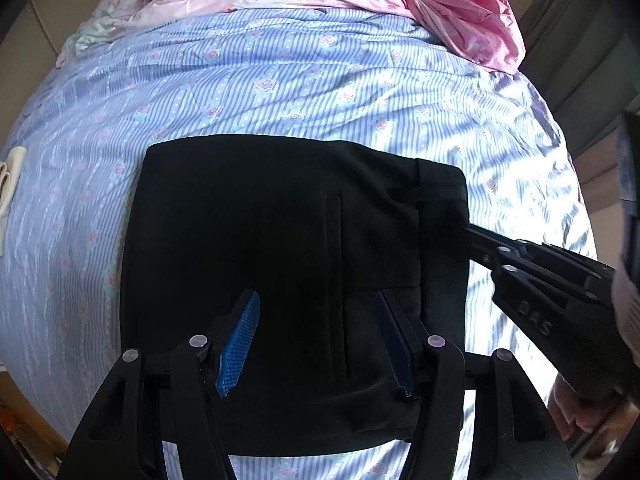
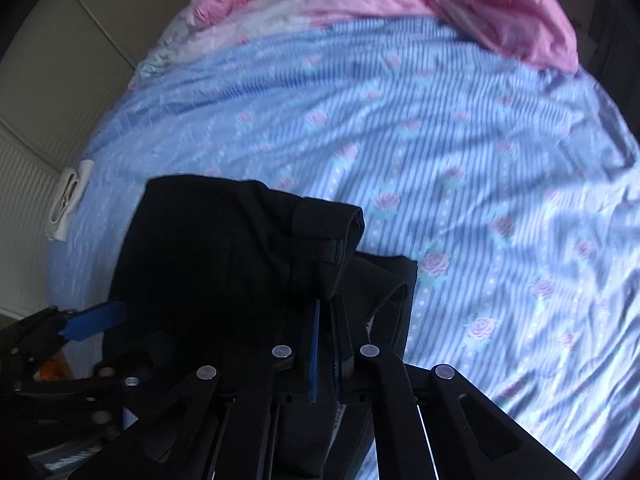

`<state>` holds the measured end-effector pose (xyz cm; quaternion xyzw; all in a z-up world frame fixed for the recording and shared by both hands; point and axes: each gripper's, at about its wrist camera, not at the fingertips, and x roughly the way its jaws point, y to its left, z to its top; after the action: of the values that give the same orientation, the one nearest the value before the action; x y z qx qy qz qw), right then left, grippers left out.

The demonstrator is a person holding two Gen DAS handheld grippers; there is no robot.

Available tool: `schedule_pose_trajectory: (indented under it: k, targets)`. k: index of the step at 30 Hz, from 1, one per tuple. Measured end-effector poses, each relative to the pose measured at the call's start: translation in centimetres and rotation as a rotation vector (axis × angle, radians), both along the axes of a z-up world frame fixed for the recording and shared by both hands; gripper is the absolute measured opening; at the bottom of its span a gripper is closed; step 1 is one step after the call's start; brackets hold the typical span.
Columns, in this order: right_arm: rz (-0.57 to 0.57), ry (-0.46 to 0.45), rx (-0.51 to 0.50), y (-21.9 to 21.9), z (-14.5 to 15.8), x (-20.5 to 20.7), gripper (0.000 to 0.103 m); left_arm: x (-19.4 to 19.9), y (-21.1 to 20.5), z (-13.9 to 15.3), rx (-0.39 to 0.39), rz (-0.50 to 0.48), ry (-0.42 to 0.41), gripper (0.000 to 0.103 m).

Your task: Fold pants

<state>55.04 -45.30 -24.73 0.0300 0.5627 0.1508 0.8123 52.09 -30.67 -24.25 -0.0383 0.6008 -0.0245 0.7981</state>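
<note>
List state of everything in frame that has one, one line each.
pants: black, folded into a flat stack on the bed, waistband end to the right
left gripper: jaws open, above the pants, holding nothing
right gripper: jaws shut on the waistband edge of the pants
bedsheet: blue striped, spread out, wrinkled
pink blanket: bunched at the far end

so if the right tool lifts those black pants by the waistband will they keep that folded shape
Probably not: the black pants look soft, their waistband already curling where the right tool pinches it. Layers would likely sag open. The satiny bedsheet may let them slide.
</note>
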Motion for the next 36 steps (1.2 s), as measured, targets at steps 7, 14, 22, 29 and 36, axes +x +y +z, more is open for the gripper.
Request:
schedule_pose_trajectory:
  k: [7,14,22,29,36]
  targets:
    - [-0.013,-0.051,0.031,-0.9,2.6,-0.9,0.004,-0.5,-0.2,0.6,-0.001,0.006,-0.007,0.059]
    - [-0.085,-0.038,0.016,-3.1,1.7,-1.4,0.004,-1.4,-0.5,0.1,0.003,0.005,0.006,0.058]
    - [-0.108,0.063,-0.053,-3.3,-3.3,-0.1,0.004,-2.4,-1.1,-0.8,0.014,-0.012,0.033,0.058]
    - [-0.142,0.078,-0.063,-3.3,-3.6,-0.3,0.006,-2.6,-0.5,-0.6,0.014,-0.005,0.026,0.058]
    - [-0.202,0.052,0.121,-5.6,-1.2,-4.3,0.067,-3.5,-0.2,0.4,0.015,0.004,-0.004,0.063]
